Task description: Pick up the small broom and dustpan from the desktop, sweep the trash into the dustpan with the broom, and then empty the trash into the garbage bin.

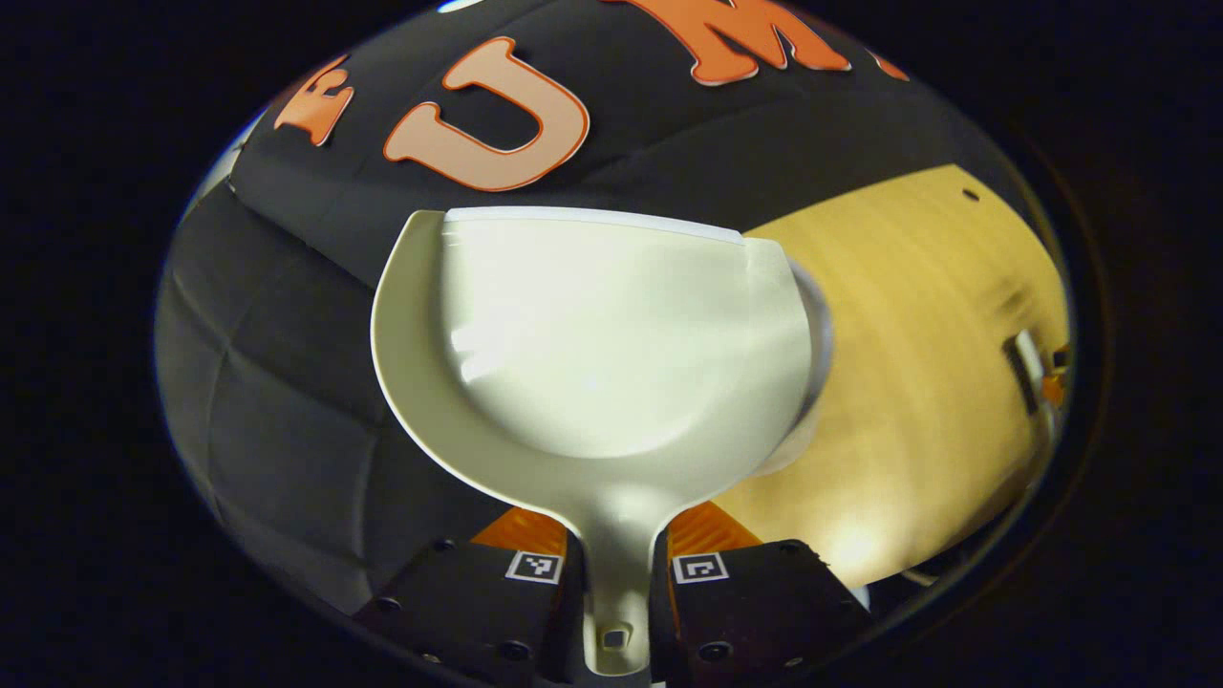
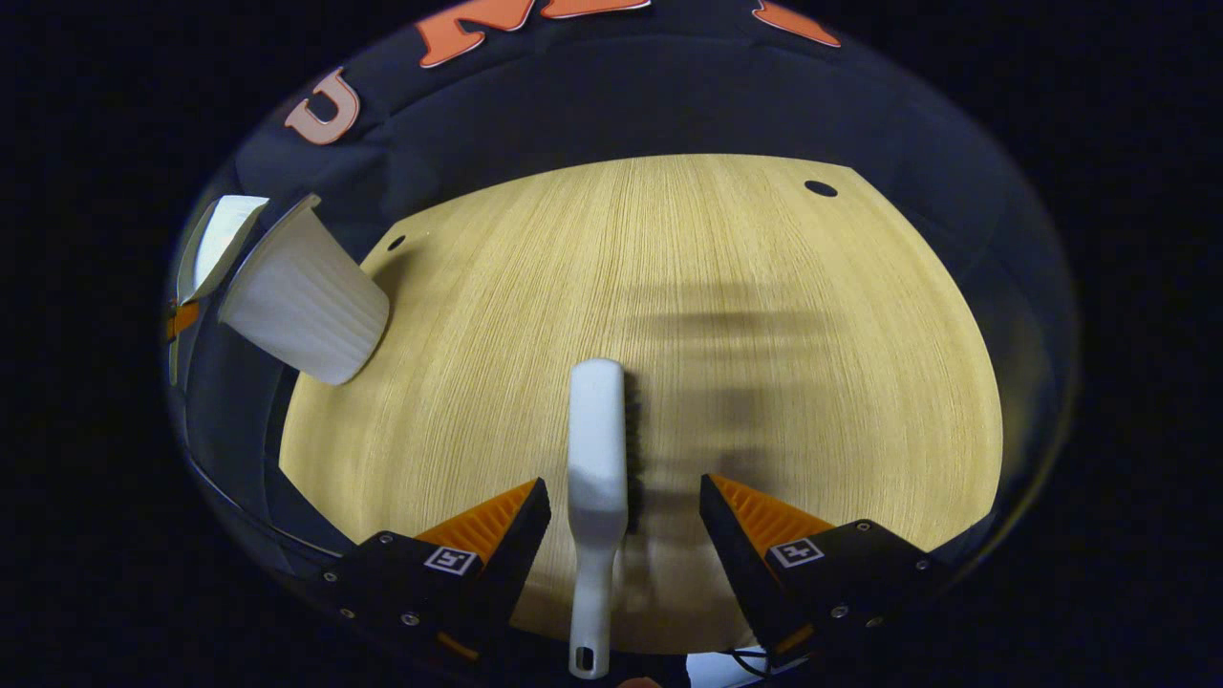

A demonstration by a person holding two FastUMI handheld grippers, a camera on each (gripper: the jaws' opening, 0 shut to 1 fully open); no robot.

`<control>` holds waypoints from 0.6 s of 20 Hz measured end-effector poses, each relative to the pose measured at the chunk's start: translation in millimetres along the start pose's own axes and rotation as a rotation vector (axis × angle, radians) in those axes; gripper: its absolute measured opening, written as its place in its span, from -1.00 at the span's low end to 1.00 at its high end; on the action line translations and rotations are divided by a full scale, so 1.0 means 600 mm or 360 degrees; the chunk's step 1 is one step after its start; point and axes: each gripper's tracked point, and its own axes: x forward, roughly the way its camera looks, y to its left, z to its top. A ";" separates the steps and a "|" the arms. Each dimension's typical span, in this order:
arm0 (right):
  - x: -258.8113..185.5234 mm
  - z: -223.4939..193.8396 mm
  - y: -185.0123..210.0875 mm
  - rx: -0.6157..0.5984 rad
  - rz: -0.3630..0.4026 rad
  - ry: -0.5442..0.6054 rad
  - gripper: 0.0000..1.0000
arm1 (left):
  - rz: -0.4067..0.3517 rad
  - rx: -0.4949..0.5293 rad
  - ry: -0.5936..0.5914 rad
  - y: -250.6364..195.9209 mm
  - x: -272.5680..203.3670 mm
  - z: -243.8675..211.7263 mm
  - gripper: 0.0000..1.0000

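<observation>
My left gripper [image 1: 616, 564] is shut on the handle of a white dustpan [image 1: 592, 334], which is held up in front of the black cloth wall; nothing lies in its scoop. A pale rim of the garbage bin [image 1: 818, 334] peeks out behind the pan's right edge. In the right gripper view the white ribbed bin [image 2: 306, 296] is at the table's far left corner, with the dustpan [image 2: 218, 239] just beyond it. A small white broom [image 2: 597, 449] lies on the wooden table [image 2: 764, 315] between the spread fingers of my open right gripper [image 2: 621, 516], which do not touch it.
The table has a small round hole [image 2: 820, 188] near its far right edge and another [image 2: 396, 243] near the bin. Black cloth walls close in the back and left. My right gripper [image 1: 1037, 373] appears small at the far right of the left gripper view.
</observation>
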 end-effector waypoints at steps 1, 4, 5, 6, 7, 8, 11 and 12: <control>-0.003 0.004 -0.001 0.0000 0.0002 -0.0023 0.91 | -0.0107 -0.0059 -0.0076 -0.042 0.001 0.019 -0.45; 0.000 0.003 -0.001 -0.0030 -0.0009 -0.0032 0.90 | -0.0439 -0.0128 -0.0166 -0.168 -0.010 0.052 -0.46; 0.000 -0.001 0.000 -0.0042 -0.0007 -0.0026 0.89 | -0.0511 -0.0128 -0.0194 -0.202 -0.010 0.061 -0.46; -0.002 0.000 0.001 -0.0057 -0.0002 -0.0029 0.90 | -0.0562 -0.0122 -0.0170 -0.217 0.001 0.058 -0.45; -0.002 0.001 0.000 -0.0066 -0.0006 -0.0037 0.90 | -0.0613 -0.0160 -0.0148 -0.246 0.011 0.057 -0.46; -0.004 0.002 0.000 -0.0065 -0.0005 -0.0052 0.90 | -0.0706 -0.0208 -0.0099 -0.308 -0.017 0.009 -0.46; -0.011 0.008 0.008 -0.0037 0.0019 -0.0083 0.90 | -0.0931 -0.0305 0.0135 -0.428 0.029 -0.020 -0.44; -0.013 0.008 0.006 -0.0033 0.0013 -0.0087 0.89 | -0.0947 -0.0287 0.0198 -0.446 0.042 -0.039 -0.44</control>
